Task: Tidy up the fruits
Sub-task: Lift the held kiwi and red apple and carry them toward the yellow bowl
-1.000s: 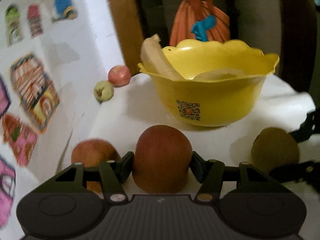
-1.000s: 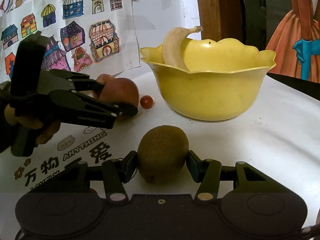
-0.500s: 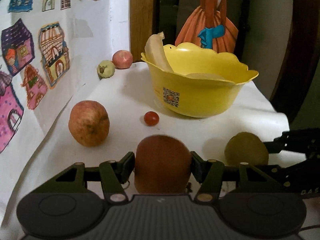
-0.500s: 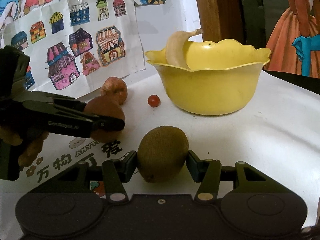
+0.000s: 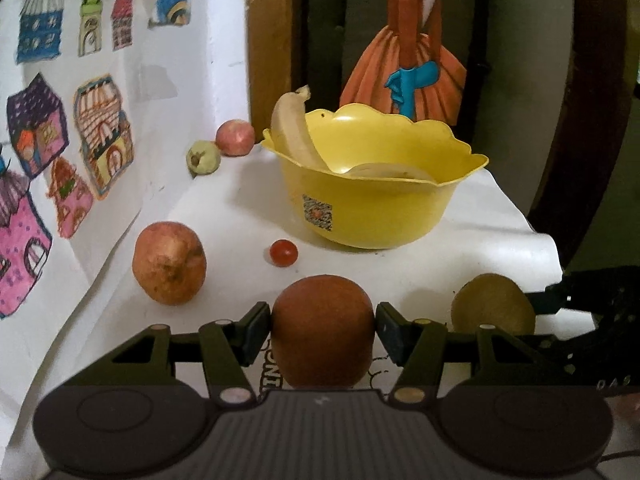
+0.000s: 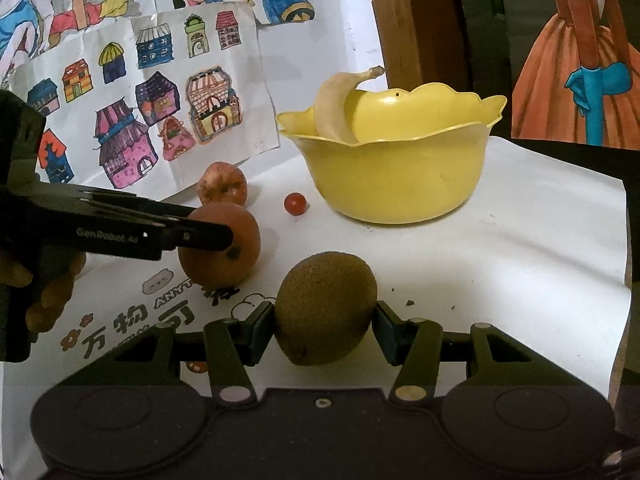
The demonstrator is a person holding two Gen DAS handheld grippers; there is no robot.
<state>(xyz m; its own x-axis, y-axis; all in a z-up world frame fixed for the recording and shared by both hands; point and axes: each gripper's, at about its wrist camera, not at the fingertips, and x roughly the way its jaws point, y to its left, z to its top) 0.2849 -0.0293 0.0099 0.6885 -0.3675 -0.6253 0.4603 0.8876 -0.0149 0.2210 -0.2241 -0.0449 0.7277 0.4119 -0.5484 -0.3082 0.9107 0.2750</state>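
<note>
My left gripper (image 5: pixel 323 330) is shut on a reddish-brown apple (image 5: pixel 323 330), held low over the white table in front of the yellow bowl (image 5: pixel 376 208). My right gripper (image 6: pixel 325 324) is shut on a brown kiwi (image 6: pixel 325 314). The kiwi (image 5: pixel 493 306) also shows at the right in the left wrist view, and the apple (image 6: pixel 220 250) with the left gripper (image 6: pixel 216 236) at the left in the right wrist view. A banana (image 5: pixel 294 132) leans in the bowl (image 6: pixel 396 168). A second apple (image 5: pixel 170 262) and a cherry tomato (image 5: pixel 283 253) lie on the table.
A pink fruit (image 5: pixel 235 137) and a small green fruit (image 5: pixel 203 157) sit at the back by the wall. Children's drawings (image 6: pixel 160 120) cover the wall on the left. The table's right edge (image 5: pixel 548 248) drops off beside the bowl. A hand (image 6: pixel 44 292) holds the left gripper.
The left gripper has pulled back from the bowl with the apple and sunk lower. The right gripper has also drawn back a little with the kiwi still in it.
</note>
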